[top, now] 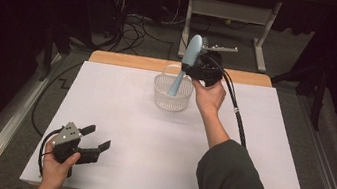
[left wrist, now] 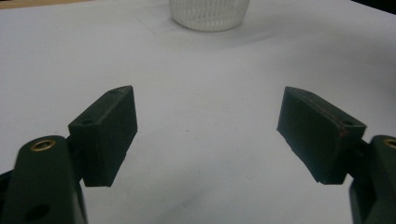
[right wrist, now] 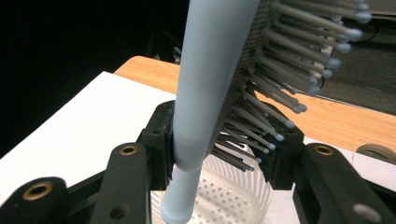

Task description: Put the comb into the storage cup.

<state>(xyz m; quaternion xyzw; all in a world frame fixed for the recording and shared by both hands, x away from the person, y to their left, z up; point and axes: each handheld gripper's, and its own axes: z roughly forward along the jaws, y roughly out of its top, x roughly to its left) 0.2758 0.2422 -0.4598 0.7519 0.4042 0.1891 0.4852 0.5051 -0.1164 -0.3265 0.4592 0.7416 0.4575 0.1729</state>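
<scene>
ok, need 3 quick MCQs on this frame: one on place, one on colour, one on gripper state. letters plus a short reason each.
1. Where is the hairbrush handle end?
A. flat on the table
B. over the basket
C. on the floor

2. What colour is the hairbrush?
A. light blue
B. red
C. black

3. How is the left gripper?
A. shut on the basket
B. shut on nothing
C. open, holding nothing

Answers:
1 B, the handle points down into the white basket.
2 A, its body is pale blue in the right gripper view.
3 C, its jaws stand apart over the bare table.

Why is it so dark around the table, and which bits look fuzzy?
High view: light falls on the white table, the floor behind stays dim. Left gripper view: the black left tool looks soft up close. Right gripper view: the pale blue plastic hairbrush blurs near the top.
</scene>
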